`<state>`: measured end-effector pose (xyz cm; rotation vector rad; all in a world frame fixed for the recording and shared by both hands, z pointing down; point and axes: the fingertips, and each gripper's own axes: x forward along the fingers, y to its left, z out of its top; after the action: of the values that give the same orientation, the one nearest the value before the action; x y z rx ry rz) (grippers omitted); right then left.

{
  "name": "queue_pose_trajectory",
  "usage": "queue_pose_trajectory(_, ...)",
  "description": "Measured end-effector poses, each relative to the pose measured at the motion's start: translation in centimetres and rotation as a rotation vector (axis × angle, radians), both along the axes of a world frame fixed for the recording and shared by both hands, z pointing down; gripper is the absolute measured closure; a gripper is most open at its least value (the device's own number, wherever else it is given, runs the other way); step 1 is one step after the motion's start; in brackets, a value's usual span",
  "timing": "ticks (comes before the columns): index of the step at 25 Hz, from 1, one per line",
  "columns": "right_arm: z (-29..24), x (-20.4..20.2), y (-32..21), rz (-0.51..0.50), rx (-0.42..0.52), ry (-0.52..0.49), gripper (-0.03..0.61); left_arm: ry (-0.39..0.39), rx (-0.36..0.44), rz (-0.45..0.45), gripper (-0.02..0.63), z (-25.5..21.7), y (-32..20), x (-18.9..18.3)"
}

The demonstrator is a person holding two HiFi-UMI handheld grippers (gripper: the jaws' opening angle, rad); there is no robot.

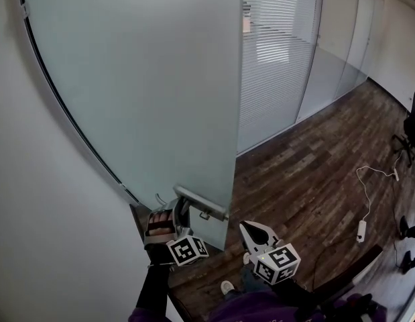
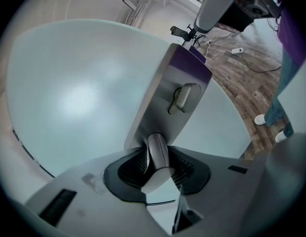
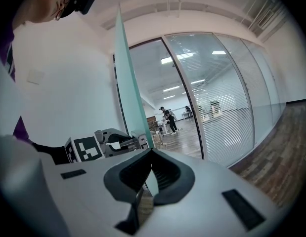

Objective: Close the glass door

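The frosted glass door (image 1: 147, 79) stands ajar, its free edge towards me. A metal lever handle (image 1: 200, 203) juts from a steel lock plate (image 2: 172, 98) with a thumb turn. My left gripper (image 1: 177, 213) is shut on that handle: in the left gripper view the handle bar (image 2: 157, 152) fills the gap between both pads of the left gripper (image 2: 157, 163). My right gripper (image 1: 251, 230) hangs to the right of the door edge, shut and holding nothing. In the right gripper view the right gripper (image 3: 152, 154) points along the door's edge (image 3: 130, 98), and the left gripper (image 3: 113, 138) shows at the handle.
A white wall (image 1: 33, 213) runs close on the left. Beyond the door is a glass partition with blinds (image 1: 274, 59) and wood floor (image 1: 314, 180). A white cable with an adapter (image 1: 365, 206) lies on the floor; an office chair (image 1: 411, 133) stands far right.
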<state>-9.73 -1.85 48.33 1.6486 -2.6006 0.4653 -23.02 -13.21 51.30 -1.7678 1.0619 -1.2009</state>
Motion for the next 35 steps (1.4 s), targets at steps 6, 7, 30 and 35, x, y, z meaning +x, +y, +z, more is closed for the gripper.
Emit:
queue_pose_trajectory(6, -0.1, 0.9, -1.4, -0.008, 0.013, -0.003, 0.581, -0.008, -0.002, -0.021, 0.503, 0.2, -1.1, 1.0)
queue_pose_trajectory(7, -0.2, 1.1, -1.5, -0.008, 0.015, -0.003, 0.581, -0.01, -0.001, -0.024, 0.505, 0.2, -1.2, 1.2)
queue_pose_trajectory(30, -1.2, 7.1, -11.9, -0.04, 0.027, -0.02, 0.581, 0.007, -0.031, -0.112, 0.503, -0.2, -9.8, 7.5)
queue_pose_trajectory(35, -0.8, 8.7, -14.2, -0.054, 0.029, -0.027, 0.581, 0.011, -0.039, -0.146, 0.503, 0.1, -11.9, 8.8)
